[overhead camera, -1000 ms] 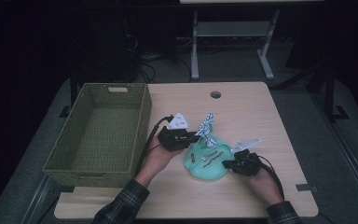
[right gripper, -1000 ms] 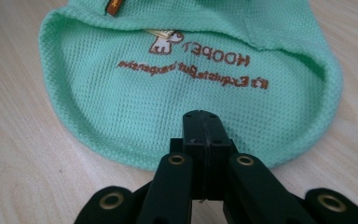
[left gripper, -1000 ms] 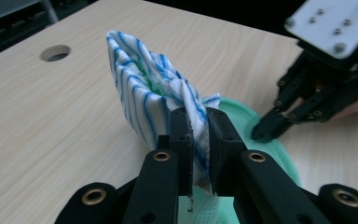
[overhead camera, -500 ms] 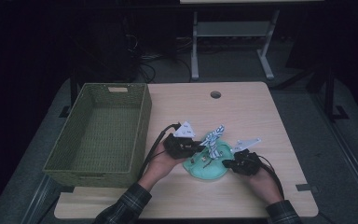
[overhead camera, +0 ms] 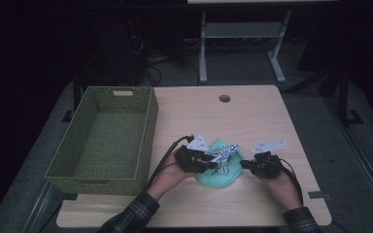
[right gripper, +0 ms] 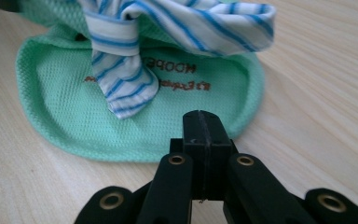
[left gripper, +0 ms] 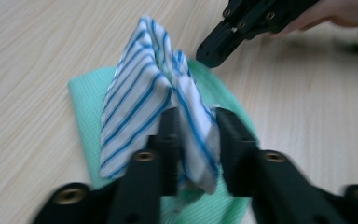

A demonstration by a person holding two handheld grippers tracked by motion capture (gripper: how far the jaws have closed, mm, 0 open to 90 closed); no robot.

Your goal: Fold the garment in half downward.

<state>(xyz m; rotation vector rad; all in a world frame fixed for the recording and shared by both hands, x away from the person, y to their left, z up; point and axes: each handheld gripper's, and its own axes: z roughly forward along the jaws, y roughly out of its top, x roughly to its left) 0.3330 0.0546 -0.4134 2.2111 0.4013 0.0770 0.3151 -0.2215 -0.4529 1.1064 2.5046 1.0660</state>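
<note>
A crumpled white cloth with blue stripes (left gripper: 154, 98) lies on a flat mint-green mesh cloth (overhead camera: 221, 174) near the front edge of the light wooden table (overhead camera: 252, 116). The left gripper (left gripper: 193, 140) has just been opening; its jaws stand apart with a fold of the striped cloth loose between them. The right gripper (right gripper: 204, 135), jaws pressed together and empty, rests on bare wood just beside the green cloth's edge. A green woven basket (overhead camera: 104, 138) sits at the table's left side, well apart. The far half of the table offers open room.
</note>
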